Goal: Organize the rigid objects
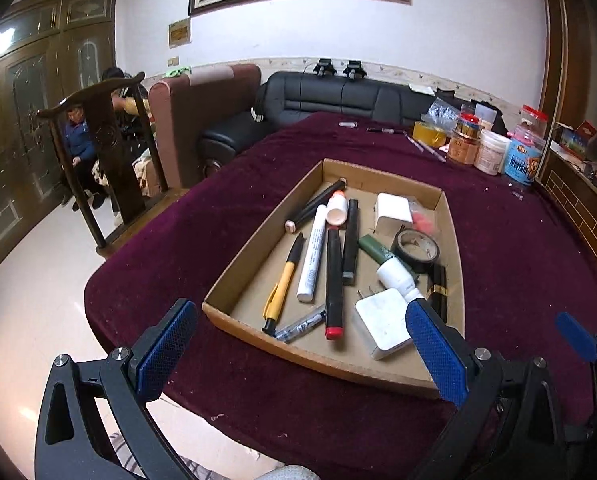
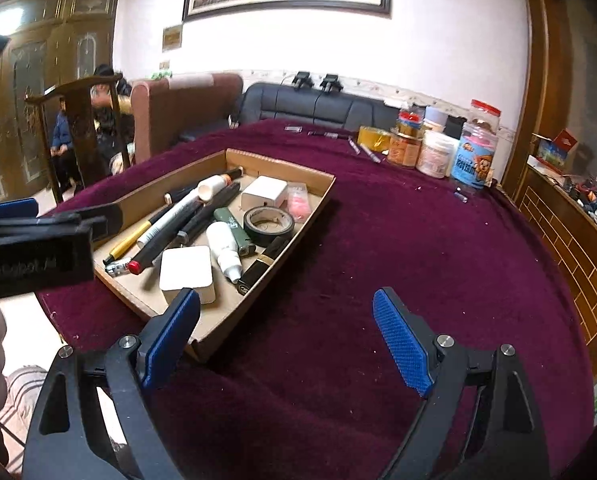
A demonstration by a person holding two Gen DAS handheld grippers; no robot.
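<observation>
A shallow cardboard tray point(image 1: 318, 360) point(image 2: 278, 164) lies on the maroon tablecloth point(image 2: 378, 248). It holds a yellow pen point(image 1: 282, 284), a white marker point(image 1: 312, 256), a black marker with a red cap point(image 1: 333, 284), a white charger point(image 1: 382, 322) point(image 2: 186, 270), a white bottle point(image 2: 224, 248), a green lighter point(image 2: 234, 228) and a black tape roll point(image 1: 416, 248) point(image 2: 269, 224). My left gripper point(image 1: 302, 344) hovers open at the tray's near edge, nothing in it. My right gripper point(image 2: 288, 336) is open over bare cloth just right of the tray, its left finger at the tray's near corner.
Jars and tubs point(image 1: 494, 148) point(image 2: 438, 152) and a yellow tape roll point(image 1: 430, 132) stand at the table's far right, with loose pens point(image 1: 422, 146) beside them. A wooden chair point(image 1: 110, 152) and sofas stand behind; a person sits far left. A wooden ledge point(image 2: 570, 248) borders the right.
</observation>
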